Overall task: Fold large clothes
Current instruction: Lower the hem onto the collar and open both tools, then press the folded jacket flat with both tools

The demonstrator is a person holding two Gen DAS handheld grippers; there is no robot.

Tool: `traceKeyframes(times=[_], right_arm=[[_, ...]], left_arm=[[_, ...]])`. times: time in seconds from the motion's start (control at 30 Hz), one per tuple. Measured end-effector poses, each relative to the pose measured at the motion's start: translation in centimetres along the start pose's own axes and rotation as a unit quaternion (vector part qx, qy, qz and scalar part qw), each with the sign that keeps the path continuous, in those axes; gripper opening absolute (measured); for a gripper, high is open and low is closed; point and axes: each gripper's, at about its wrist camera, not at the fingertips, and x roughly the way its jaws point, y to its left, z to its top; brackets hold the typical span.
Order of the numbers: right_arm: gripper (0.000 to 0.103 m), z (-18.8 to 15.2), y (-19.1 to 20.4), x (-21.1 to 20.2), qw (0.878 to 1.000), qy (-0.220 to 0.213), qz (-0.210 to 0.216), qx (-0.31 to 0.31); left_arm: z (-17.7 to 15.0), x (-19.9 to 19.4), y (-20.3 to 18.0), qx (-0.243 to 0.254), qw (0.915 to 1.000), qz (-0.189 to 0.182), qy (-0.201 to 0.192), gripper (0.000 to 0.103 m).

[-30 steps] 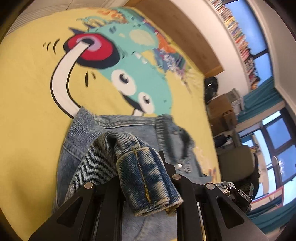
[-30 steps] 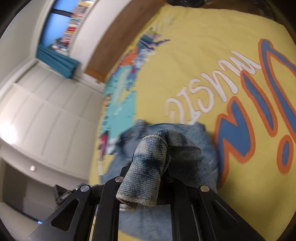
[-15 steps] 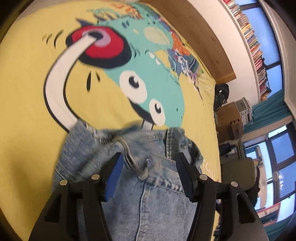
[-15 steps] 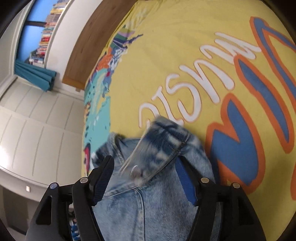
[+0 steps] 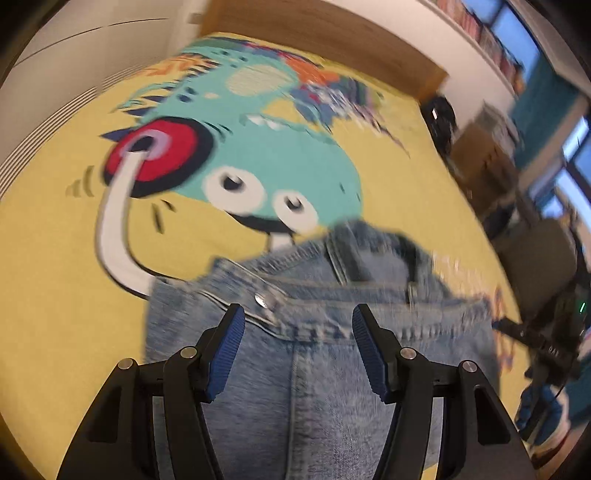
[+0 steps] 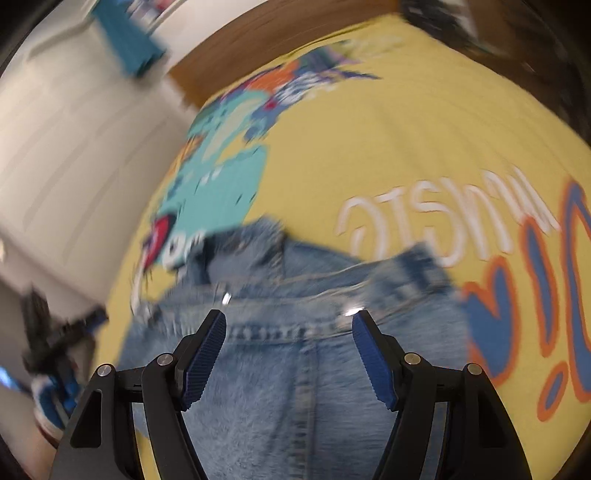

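Since a second ago, both claws have let go of the denim folds they clamped, and the cloth now lies below them. The denim jacket (image 5: pixel 314 332) rests flat on the yellow printed bedspread (image 5: pixel 55 295), its collar end pointing away from the cameras and a metal snap button (image 5: pixel 261 301) showing near the seam. The left claw (image 5: pixel 297 349) stands apart over the jacket, its blue ribbed pads (image 5: pixel 225 356) clear of the fabric with nothing pinched between them. The right claw (image 6: pixel 288 352) likewise stands apart above the denim, its pads (image 6: pixel 373 360) touching nothing. Both views are motion-blurred. On the bedspread, a teal cartoon creature (image 5: pixel 280 162) with a red headphone disc (image 5: pixel 159 158) lies just beyond the jacket's collar in the left wrist view. White lettering (image 6: pixel 443 225) and orange-edged blue shapes (image 6: pixel 535 295) lie beside the jacket in the right wrist view. A wooden headboard (image 5: pixel 332 33) borders the far edge of the bed. White cupboard panels (image 6: pixel 74 129) stand to the side.
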Motion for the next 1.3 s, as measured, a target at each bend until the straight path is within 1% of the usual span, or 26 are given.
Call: traceKeyframes(times=[0.03,0.13,0.17,0.23,0.27,0.3,0.37,0.4,0.43,0.5,0.53,0.6,0.63,0.7,0.77,0.9,1.0,1.1,1.2,1.3], right_arm=[[0.072,-0.5,1.3,1.2,1.000,0.011,-0.003,-0.020],[0.072,-1.7,4.5,5.1,0.996,0.047,-0.012,-0.071],[0.072,-2.1,5.0,6.2,0.994,0.059,-0.018,-0.087],[0.072,-3.0,5.9,8.3,0.989,0.082,-0.046,-0.117],[0.072,-3.3,5.9,9.3,0.984,0.088,-0.070,-0.136],[0.072,-3.5,5.8,9.9,0.981,0.091,-0.085,-0.148],[0.072,-3.1,5.4,10.1,0.982,0.088,-0.089,-0.142],[0.072,-2.8,5.1,10.0,0.982,0.083,-0.095,-0.139],[0.072,-2.4,4.7,9.6,0.979,0.075,-0.122,-0.142],[0.072,-1.8,3.3,9.0,0.976,0.074,-0.156,-0.136],[0.072,-1.5,2.4,8.3,0.976,0.073,-0.160,-0.127],[0.072,-1.3,1.4,6.1,0.981,0.061,-0.139,-0.118],[0.072,-1.3,1.4,5.2,0.981,0.056,-0.140,-0.122],[0.072,-1.8,1.8,3.4,0.980,0.048,-0.137,-0.138],[0.072,-3.2,2.2,1.6,0.980,0.046,-0.120,-0.150],[0.072,-5.7,2.8,0.3,0.977,0.053,-0.120,-0.168],[0.072,-8.2,1.9,0.3,0.975,0.072,-0.132,-0.167],[0.073,-10.0,-0.3,0.2,0.974,0.085,-0.142,-0.157],[0.073,-11.1,-1.5,-1.2,0.978,0.082,-0.131,-0.142],[0.073,-11.4,-1.2,-2.4,0.975,0.083,-0.148,-0.145]], left_arm=[[-0.4,1.1,-0.7,0.014,0.9998,0.007,0.008,0.055],[-1.4,3.9,-1.3,0.033,0.9989,0.018,0.029,0.055],[-1.8,4.9,-1.0,0.040,0.9981,0.032,0.036,0.055],[-2.3,6.4,0.4,0.033,0.9963,0.063,0.048,0.055],[-2.7,6.9,1.6,0.023,0.9961,0.066,0.055,0.055],[-3.0,7.2,2.7,0.010,0.9962,0.063,0.059,0.055],[-3.4,6.8,4.0,-0.007,0.9975,0.047,0.052,0.055],[-3.4,6.5,4.3,-0.009,0.9977,0.046,0.049,0.055],[-3.4,6.1,4.3,-0.005,0.9974,0.052,0.049,0.055],[-3.5,5.3,4.1,0.006,0.9967,0.068,0.043,0.055],[-3.4,4.7,4.0,0.011,0.9963,0.076,0.039,0.055],[-3.4,3.2,3.0,0.027,0.9952,0.091,0.024,0.055],[-3.4,2.7,2.5,0.035,0.9949,0.094,0.017,0.055],[-3.9,1.3,1.1,0.053,0.9946,0.090,0.002,0.055],[-4.8,0.7,-0.1,0.063,0.9947,0.080,-0.004,0.055],[-6.8,0.3,-1.6,0.072,0.9948,0.071,-0.010,0.056],[-8.4,0.6,-1.4,0.065,0.9954,0.071,-0.003,0.056],[-10.5,1.2,-0.2,0.054,0.9944,0.089,0.016,0.056],[-11.7,0.3,0.6,0.045,0.9948,0.091,0.007,0.056],[-11.5,-1.3,0.2,0.043,0.9942,0.098,-0.009,0.056]])
